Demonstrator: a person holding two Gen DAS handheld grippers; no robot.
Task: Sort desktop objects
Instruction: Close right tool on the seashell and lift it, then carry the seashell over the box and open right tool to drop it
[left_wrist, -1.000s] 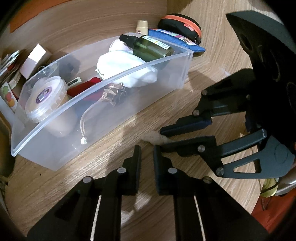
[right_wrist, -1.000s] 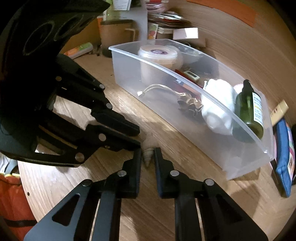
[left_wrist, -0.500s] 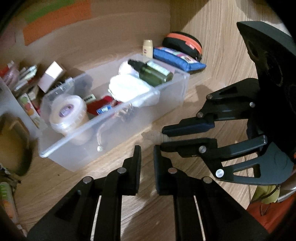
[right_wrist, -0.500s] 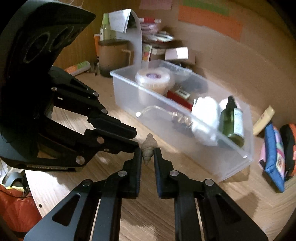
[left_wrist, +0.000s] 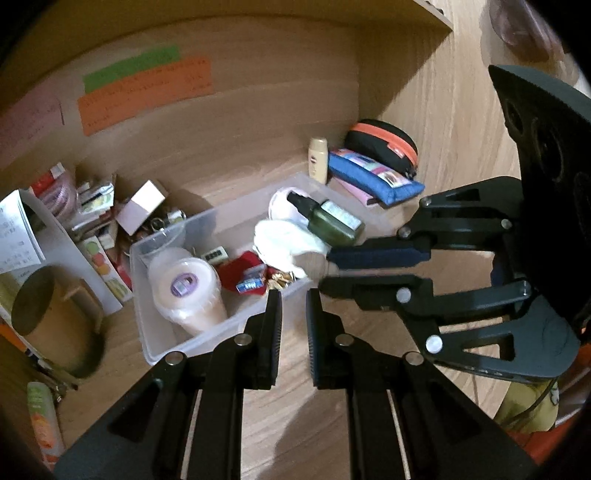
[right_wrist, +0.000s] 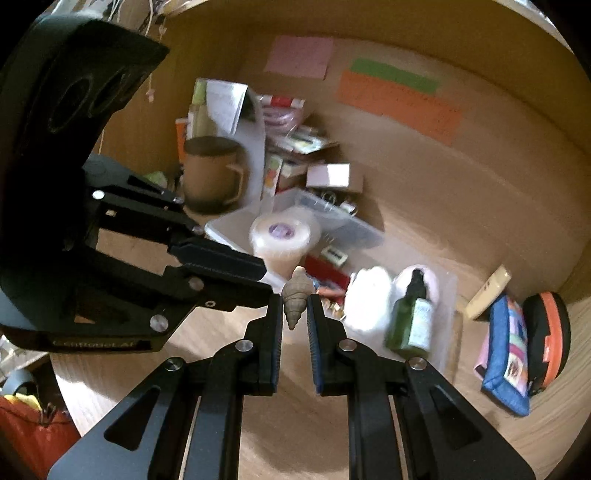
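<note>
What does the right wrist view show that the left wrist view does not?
Only the right wrist view: the shell pinched between the right gripper fingers, and the left gripper from the side. Only the left wrist view: the left gripper fingers shut on nothing, the right gripper from the side, and a tube at lower left. Both: the clear bin, green bottle, tub, mug and blue pouch.

right gripper (right_wrist: 294, 308): jaws clamped on spiral shell (right_wrist: 295, 295), centre
left gripper (right_wrist: 267, 284): 9 o'clock, jaws together, beside shell
clear bin (right_wrist: 365, 230): 1 o'clock, holds green bottle (right_wrist: 410, 319), lidded tub (right_wrist: 282, 236)
counter (right_wrist: 443, 236): wooden
</note>
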